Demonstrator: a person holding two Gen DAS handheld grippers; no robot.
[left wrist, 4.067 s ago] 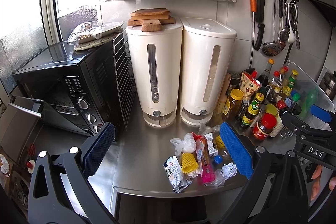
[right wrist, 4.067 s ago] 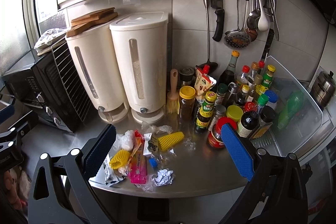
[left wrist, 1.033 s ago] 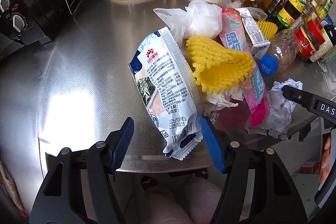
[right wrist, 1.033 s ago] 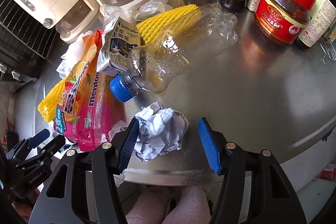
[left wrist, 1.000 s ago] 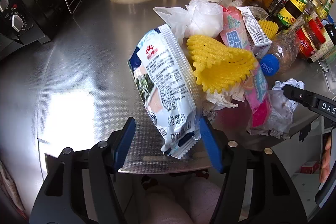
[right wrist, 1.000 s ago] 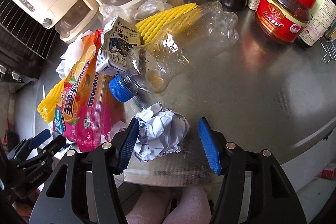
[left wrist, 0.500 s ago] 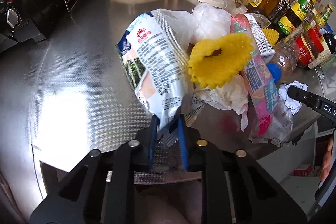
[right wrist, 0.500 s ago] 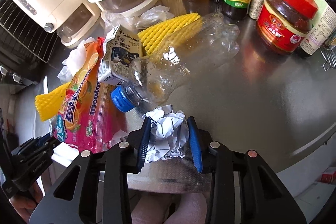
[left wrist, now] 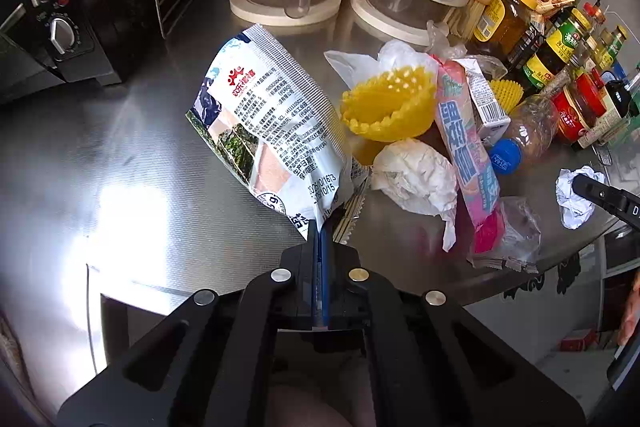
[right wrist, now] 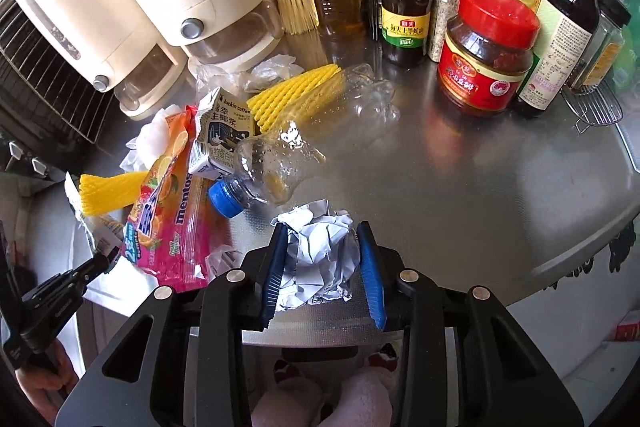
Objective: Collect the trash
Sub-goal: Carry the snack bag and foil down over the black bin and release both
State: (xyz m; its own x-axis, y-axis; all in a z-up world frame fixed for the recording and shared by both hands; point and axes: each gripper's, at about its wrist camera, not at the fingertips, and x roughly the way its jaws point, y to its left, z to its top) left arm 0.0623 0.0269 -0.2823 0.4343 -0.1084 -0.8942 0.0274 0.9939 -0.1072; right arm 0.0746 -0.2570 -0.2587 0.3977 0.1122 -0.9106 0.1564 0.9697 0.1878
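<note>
Left claw (left wrist: 320, 231) hides snack packet (left wrist: 268, 123) crimped bottom edge.

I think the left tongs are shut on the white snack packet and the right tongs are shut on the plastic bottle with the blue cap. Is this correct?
Not quite. The right wrist view shows the right tongs shut on the crumpled paper ball; the plastic bottle lies free beside it. The left tongs do grip the snack packet.

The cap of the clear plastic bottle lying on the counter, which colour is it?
Blue cap; the right wrist view shows it best.
</note>
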